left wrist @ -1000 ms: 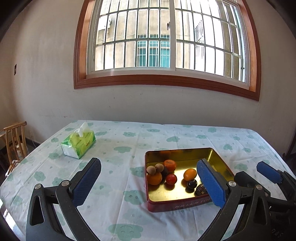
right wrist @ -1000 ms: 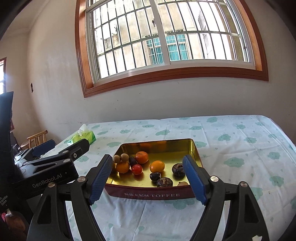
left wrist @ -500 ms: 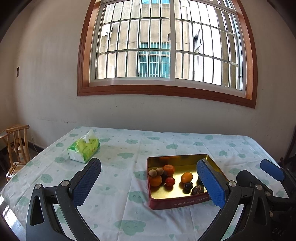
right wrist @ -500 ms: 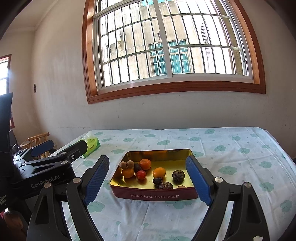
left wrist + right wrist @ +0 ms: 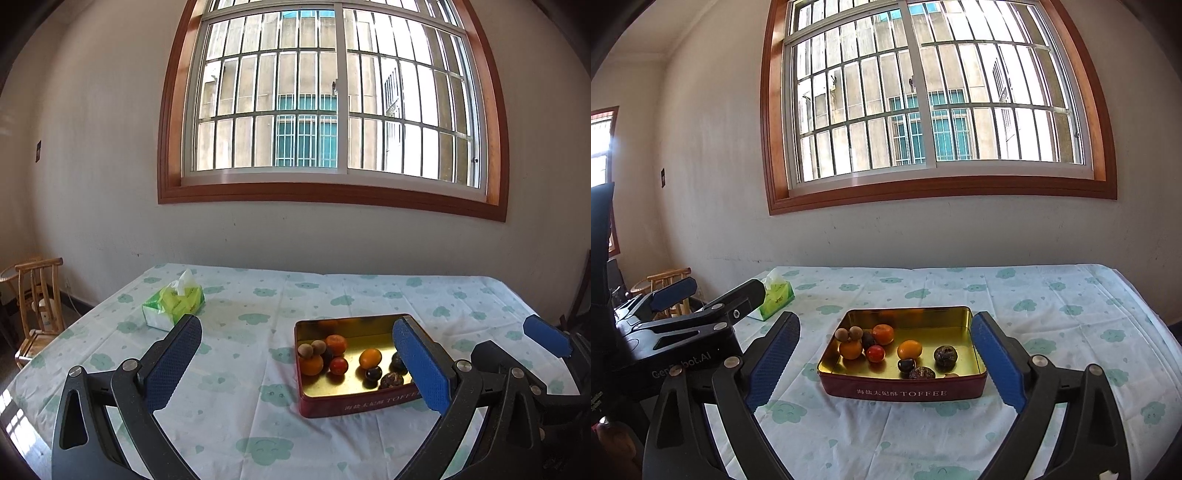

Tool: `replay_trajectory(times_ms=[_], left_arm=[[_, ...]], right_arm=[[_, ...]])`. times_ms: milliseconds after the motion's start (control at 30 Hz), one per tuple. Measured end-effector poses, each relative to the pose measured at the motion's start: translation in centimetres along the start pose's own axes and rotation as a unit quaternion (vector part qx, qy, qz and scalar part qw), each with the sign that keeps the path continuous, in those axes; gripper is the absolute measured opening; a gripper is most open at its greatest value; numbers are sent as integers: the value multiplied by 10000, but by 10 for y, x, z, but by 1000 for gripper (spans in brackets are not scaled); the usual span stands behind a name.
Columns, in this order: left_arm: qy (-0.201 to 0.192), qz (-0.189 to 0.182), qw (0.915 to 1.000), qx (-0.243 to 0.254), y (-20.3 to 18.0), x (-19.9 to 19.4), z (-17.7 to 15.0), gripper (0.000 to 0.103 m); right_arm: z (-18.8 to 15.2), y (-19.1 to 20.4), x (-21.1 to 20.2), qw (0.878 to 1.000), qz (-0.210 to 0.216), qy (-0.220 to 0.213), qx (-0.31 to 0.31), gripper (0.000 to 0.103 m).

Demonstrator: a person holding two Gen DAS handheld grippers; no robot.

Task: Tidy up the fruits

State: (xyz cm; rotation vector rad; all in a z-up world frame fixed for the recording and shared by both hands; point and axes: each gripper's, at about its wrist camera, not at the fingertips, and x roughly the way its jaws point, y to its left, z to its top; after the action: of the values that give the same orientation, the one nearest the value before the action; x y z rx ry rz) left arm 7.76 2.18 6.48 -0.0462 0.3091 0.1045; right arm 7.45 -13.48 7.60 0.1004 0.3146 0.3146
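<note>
Resting on the counter [image 5: 1052, 302], under its white cloth printed with green clouds, a red rectangular tin with a gold inside [image 5: 903, 387] bears on its front wall several Chinese characters and the word "TOFFEE". Inside it lie small round fruits [image 5: 909, 349]: orange, red, brown and dark ones. The right gripper [image 5: 886, 363] has just been opening its jaws; they stand wide, nothing between them. The left gripper [image 5: 299, 363], its body marked "GenRobot.AI", also gapes empty. A green tissue pack [image 5: 173, 304] sits well apart to the left.
</note>
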Motion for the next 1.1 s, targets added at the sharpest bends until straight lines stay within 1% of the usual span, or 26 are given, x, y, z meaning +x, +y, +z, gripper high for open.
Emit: replay_trajectory(times_ms=[667,1100], left_arm=[[-129,1,9999,-25,3,-17,1,103],[-319,-8,9995,17,5,-34,4,103]], right_arm=[[1,4,-14,9999,-7,-127,-49,94],[4,8,-26,9996,-22,-245,-106,95]])
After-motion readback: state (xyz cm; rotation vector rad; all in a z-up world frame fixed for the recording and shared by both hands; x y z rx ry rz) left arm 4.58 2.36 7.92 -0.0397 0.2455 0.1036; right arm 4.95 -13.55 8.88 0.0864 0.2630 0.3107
